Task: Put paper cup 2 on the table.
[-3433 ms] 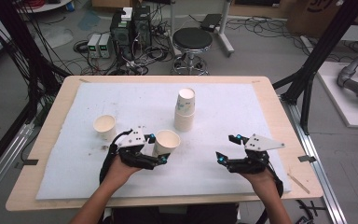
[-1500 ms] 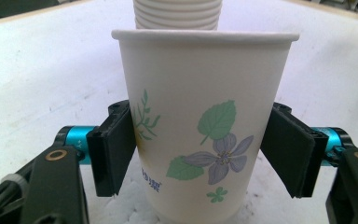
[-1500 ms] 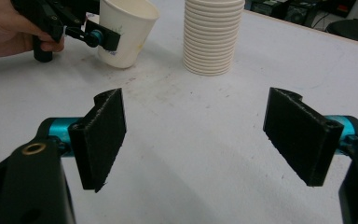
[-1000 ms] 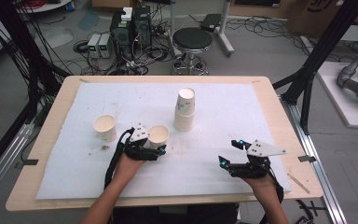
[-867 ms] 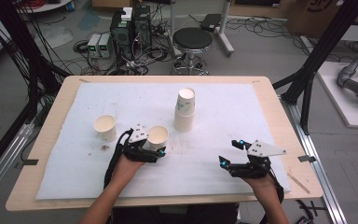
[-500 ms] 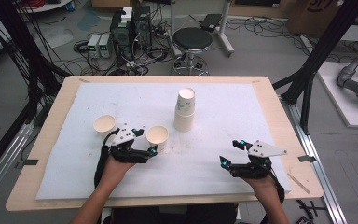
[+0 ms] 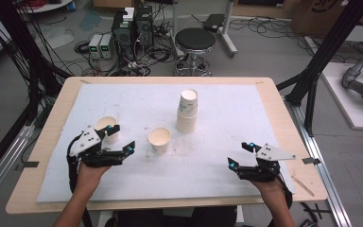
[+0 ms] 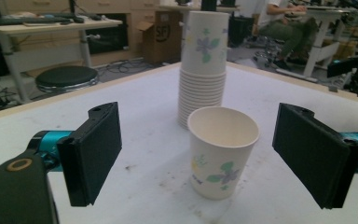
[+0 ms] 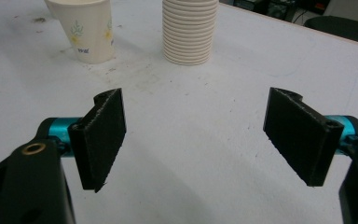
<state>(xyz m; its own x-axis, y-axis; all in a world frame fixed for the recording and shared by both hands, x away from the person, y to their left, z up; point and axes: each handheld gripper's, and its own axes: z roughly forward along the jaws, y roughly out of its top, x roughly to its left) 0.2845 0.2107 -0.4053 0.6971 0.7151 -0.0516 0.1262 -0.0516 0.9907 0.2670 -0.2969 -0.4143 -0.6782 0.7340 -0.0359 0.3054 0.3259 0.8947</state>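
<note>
On the white-covered wooden table (image 7: 264, 113) a tall stack of white paper cups (image 7: 187, 112) is standing upright near the middle. From above, two single cups are sitting left of it: an open paper cup with a floral print (image 7: 159, 140) just near and left of the stack, and another white paper cup (image 7: 107, 128) farther left, partly behind the left gripper (image 7: 120, 138).

The left gripper view is showing the floral cup (image 8: 223, 156) upright ahead of the wide-spread black fingers (image 8: 93, 151), apart from them, with the stack (image 8: 203, 65) right behind it. The right gripper (image 7: 240, 155) is hovering at the table's near right, well apart from the cups. Its own view is showing its fingers (image 9: 102, 135) spread wide over bare cover, the floral cup (image 9: 87, 30) and stack (image 9: 189, 30) far ahead.
</note>
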